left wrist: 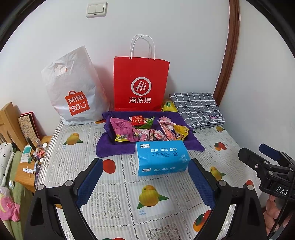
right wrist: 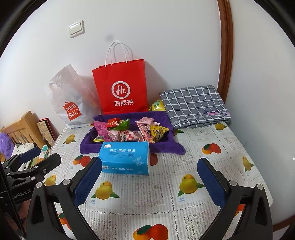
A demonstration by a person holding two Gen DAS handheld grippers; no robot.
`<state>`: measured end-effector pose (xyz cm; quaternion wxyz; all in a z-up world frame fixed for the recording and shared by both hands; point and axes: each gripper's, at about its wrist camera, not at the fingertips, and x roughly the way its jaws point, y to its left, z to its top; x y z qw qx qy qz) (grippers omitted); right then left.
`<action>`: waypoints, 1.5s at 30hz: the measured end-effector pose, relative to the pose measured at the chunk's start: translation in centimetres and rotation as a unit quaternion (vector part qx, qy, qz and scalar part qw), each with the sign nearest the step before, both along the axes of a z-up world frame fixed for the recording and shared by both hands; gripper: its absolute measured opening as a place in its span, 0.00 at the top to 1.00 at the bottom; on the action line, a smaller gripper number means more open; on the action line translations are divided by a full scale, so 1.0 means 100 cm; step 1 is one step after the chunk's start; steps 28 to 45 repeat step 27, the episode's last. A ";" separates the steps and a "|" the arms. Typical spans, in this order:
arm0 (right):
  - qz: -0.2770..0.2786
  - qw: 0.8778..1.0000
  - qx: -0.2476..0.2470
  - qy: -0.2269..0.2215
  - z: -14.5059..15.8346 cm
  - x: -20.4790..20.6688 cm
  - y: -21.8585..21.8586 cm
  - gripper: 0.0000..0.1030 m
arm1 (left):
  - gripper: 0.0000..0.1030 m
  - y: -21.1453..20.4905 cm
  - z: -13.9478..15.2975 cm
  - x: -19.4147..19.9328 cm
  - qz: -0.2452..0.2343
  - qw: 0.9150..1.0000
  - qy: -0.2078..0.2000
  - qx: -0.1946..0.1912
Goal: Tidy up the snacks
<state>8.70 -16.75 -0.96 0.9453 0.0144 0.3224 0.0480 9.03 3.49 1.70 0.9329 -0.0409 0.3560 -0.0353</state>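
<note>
Two claws spread, empty: left claw (left wrist: 145, 177), right claw (right wrist: 149, 177); one tissue pack (left wrist: 161, 157); two bags: red bag (left wrist: 141, 83), white bag (left wrist: 73, 88).

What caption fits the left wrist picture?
Open left gripper faces a blue tissue pack and snack packets on a purple towel.

Behind the cloth you see a red paper bag (left wrist: 141, 84) upright against the wall, with a white plastic bag (left wrist: 73, 88) to its left. A folded checked fabric (left wrist: 197, 109) lies at right. A blue tissue pack (left wrist: 162, 158) sits nearest. A light switch (left wrist: 96, 9) is mounted above.
</note>
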 end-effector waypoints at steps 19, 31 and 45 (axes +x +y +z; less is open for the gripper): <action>0.000 1.000 0.001 0.003 0.000 0.001 0.003 0.01 | 0.09 0.001 0.001 0.000 0.000 1.000 -0.001 -0.001; 0.001 1.000 0.002 0.002 0.000 0.001 0.005 0.01 | 0.09 0.001 -0.001 0.001 0.002 1.000 -0.002 0.001; 0.001 1.000 0.002 0.002 0.000 0.001 0.005 0.01 | 0.09 0.001 -0.001 0.001 0.002 1.000 -0.002 0.001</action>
